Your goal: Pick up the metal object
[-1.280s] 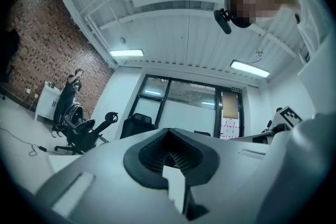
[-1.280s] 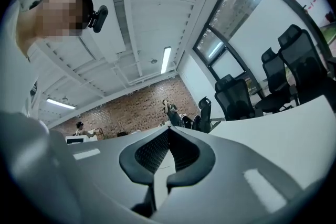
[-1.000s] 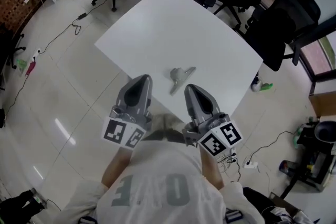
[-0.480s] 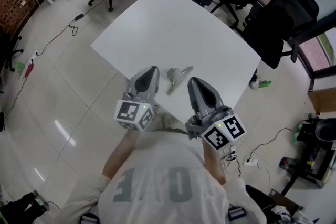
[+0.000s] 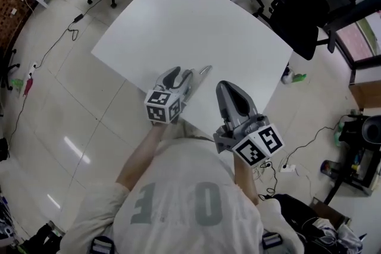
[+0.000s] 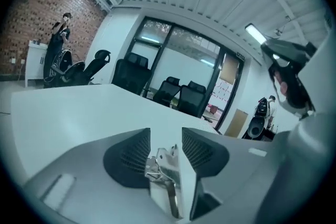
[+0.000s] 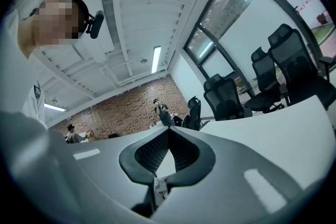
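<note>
Metal object on table between left claw, jaws just opened; right claw closed, empty.

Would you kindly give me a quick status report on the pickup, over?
Left gripper jaws just opening, straddling the metal object, not yet gripped. Right gripper shut, empty, off to the side. Nothing blocking on the white table.

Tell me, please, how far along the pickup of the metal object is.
Done: the left gripper is at the metal object on the table. In hand: its jaws have just been opening and stand apart with the object between them, not gripping. Left: close on it and lift. The right gripper is shut and empty.
</note>
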A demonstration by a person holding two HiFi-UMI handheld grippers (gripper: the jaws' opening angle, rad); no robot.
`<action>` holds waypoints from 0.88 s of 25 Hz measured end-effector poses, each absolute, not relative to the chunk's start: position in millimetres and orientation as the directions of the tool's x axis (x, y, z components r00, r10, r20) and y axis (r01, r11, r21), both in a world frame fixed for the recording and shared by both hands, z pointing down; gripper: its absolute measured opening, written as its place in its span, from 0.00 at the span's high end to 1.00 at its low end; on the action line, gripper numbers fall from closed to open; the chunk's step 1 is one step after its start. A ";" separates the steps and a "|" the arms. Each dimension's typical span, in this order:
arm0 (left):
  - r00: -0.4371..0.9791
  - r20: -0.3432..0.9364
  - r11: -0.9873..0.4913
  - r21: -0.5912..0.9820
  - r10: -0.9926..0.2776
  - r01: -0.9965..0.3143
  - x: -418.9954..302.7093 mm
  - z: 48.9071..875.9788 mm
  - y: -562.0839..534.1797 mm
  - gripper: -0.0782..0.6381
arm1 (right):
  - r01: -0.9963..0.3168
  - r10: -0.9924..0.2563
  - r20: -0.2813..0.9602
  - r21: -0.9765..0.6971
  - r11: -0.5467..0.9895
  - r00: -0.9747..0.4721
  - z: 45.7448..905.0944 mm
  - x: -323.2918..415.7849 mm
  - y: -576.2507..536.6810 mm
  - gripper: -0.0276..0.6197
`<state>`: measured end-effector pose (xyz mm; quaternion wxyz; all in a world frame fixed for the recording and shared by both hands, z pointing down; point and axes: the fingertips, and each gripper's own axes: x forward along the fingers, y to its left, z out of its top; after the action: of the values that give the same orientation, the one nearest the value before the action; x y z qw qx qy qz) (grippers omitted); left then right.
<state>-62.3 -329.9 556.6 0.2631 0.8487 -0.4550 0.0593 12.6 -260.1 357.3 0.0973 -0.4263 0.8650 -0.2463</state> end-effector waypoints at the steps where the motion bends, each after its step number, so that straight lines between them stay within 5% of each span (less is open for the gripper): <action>1: 0.576 0.370 -0.445 0.382 -0.729 -0.810 -59.4 566.4 -331.2 0.66 | -0.693 -0.789 0.045 -0.510 0.509 -0.612 358.4 15.6 -261.2 0.94; 18: 0.563 0.536 -0.439 0.352 -0.630 -0.827 -31.6 625.5 -344.0 0.61 | -0.726 -0.824 0.089 -0.532 0.436 -0.560 373.1 50.6 -272.0 0.94; 22: 0.546 0.553 -0.453 0.310 -0.629 -0.836 -31.2 627.4 -343.3 0.71 | -0.722 -0.817 0.090 -0.530 0.444 -0.569 373.4 49.2 -273.2 0.94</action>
<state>-31.2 -343.3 627.4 0.2829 0.8324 -0.4400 0.1828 49.2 -273.2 373.4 0.0897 -0.4556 0.8449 -0.2655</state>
